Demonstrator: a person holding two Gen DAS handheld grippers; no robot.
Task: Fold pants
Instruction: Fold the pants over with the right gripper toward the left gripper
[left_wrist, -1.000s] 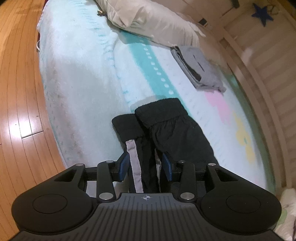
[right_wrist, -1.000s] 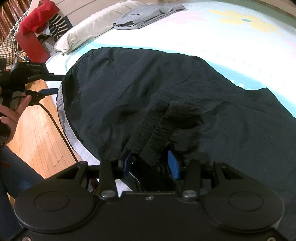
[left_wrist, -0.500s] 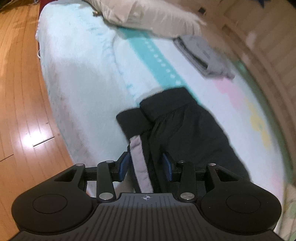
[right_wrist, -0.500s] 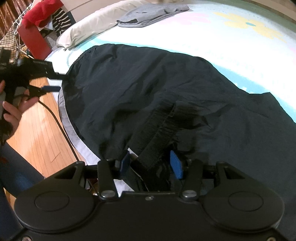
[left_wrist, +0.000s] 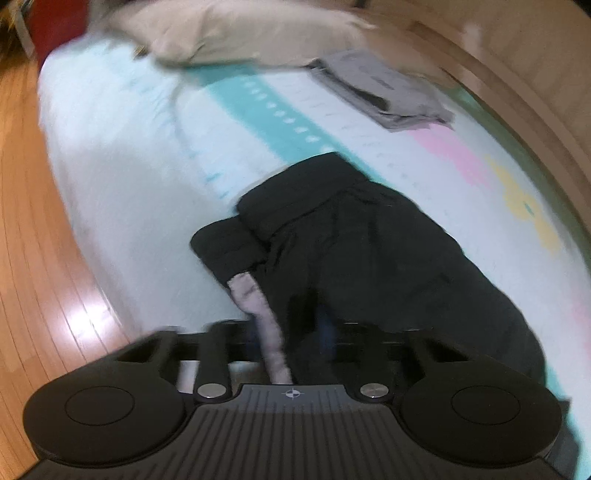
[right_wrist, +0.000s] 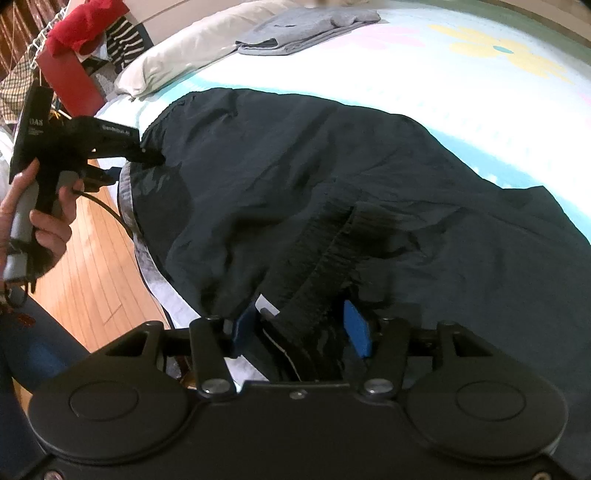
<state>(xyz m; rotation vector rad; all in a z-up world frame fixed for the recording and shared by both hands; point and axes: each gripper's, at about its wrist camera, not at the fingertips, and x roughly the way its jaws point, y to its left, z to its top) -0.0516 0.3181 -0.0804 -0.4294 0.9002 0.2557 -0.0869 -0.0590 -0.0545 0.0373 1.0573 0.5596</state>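
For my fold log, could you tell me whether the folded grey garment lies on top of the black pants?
No, the folded grey garment lies apart from the black pants, beside the pillow.

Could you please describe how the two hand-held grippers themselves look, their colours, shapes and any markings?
Both are matte black. The left gripper has two round discs, silver screws, a ribbed deck with a small crosshair mark, and blurred blue pads. The right gripper matches, with clear blue fingers. Seen from the right wrist, the left one has a pistol handle, white lettering and a black cable, held by a bare hand.

Glossy wooden floor (left_wrist: 44, 295) beside a bed (left_wrist: 122, 155), pale pillow (right_wrist: 192, 55) at its head
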